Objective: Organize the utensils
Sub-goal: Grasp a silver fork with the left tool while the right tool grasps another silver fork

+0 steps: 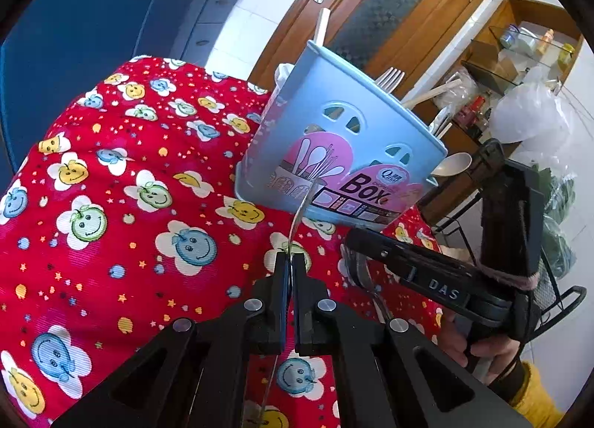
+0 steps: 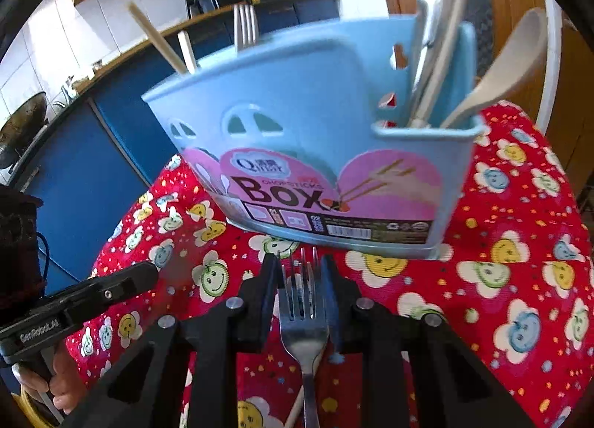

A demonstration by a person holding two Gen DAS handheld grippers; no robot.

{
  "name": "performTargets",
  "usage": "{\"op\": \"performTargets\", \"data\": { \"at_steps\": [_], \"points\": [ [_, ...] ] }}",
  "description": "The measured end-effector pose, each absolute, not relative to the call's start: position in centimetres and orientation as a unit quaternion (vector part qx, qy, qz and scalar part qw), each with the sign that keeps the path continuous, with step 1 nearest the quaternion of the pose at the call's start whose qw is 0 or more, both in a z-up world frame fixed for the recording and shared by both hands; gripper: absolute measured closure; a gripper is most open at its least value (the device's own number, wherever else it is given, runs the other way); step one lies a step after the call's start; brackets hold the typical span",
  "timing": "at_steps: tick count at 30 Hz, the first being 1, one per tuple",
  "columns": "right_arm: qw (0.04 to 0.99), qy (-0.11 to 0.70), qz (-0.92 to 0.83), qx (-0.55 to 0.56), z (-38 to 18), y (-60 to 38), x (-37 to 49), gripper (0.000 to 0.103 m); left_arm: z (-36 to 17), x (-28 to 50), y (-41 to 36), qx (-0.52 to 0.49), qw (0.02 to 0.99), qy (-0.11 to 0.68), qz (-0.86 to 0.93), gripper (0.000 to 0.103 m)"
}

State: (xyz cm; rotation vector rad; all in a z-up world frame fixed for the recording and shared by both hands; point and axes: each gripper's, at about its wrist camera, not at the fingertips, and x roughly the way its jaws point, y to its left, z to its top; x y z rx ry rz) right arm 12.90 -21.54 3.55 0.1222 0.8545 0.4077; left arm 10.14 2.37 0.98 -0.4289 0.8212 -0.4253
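in my left wrist view, my left gripper (image 1: pixel 290 260) is clamped on a thin metal utensil (image 1: pixel 300 214) seen edge-on, near the blue utensil box (image 1: pixel 334 138) on the red-clothed desk (image 1: pixel 122 205). in my right wrist view, my right gripper (image 2: pixel 300 264) has a fork (image 2: pixel 303 316) between its pads, apparently gripping it, tines toward the box just beyond.

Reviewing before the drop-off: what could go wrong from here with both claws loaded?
1. The right claw pinches the fork by its head, so it may swivel.
2. The left claw clamps a thin metal utensil edge-on, which could slip.
3. The blue utensil box looks crowded; inserting may jam against utensils already inside.
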Motion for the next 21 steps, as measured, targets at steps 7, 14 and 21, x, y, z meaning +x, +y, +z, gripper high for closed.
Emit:
{"op": "performTargets", "data": {
  "at_steps": [7, 14, 21],
  "points": [
    [0.892, 0.417, 0.152, 0.085, 3.5, -24.0, 11.7, 0.077, 1.9, 9.6, 2.0, -0.197, 0.878, 0.382, -0.209, 0.102],
    [0.882, 0.450, 0.118, 0.077, 2.5, -25.4, 11.7, 0.077, 1.4, 10.2, 1.5, -0.179, 0.874, 0.404, -0.201, 0.102],
    [0.872, 0.465, 0.129, 0.080, 2.0, -26.9, 10.5, 0.069, 0.1, 12.0, 0.9, -0.151, 0.851, 0.462, -0.198, 0.101]
  ]
}}
